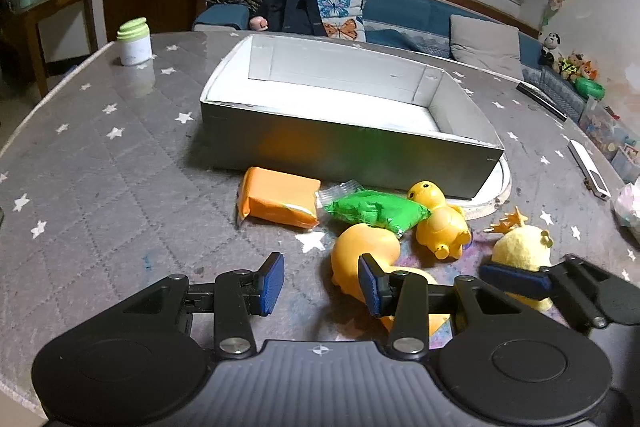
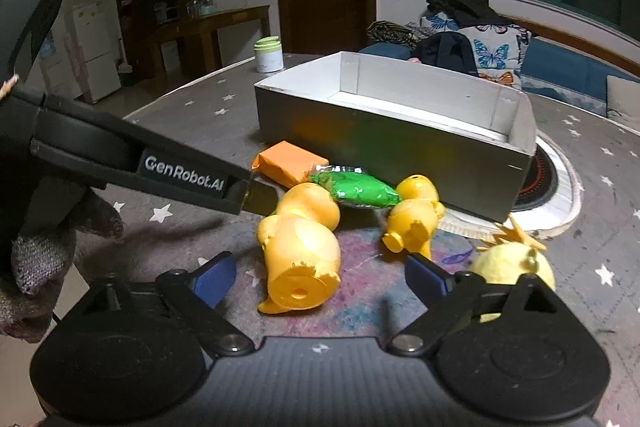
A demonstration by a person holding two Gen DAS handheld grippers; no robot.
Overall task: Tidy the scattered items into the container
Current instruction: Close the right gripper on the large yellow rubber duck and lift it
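An empty grey box (image 1: 344,147) with a white inside (image 2: 400,143) stands on the star-patterned table. In front of it lie an orange pack (image 1: 280,201) (image 2: 286,163), a green bag (image 1: 374,209) (image 2: 362,189), a large orange duck (image 1: 366,253) (image 2: 300,251) on its side, a smaller yellow duck (image 1: 438,223) (image 2: 414,217) and a fuzzy yellow plush (image 1: 520,251) (image 2: 508,265). My left gripper (image 1: 322,285) is open and empty, its right pad by the large duck. My right gripper (image 2: 320,275) is open with the large duck between its fingers, which stand apart from it.
A white jar with a green lid (image 1: 135,43) (image 2: 269,55) stands at the table's far left. A white remote (image 1: 590,169) and a black bar (image 1: 540,101) lie at the right edge. A round mat (image 2: 556,183) lies under the box's right end. A sofa (image 1: 408,15) is behind.
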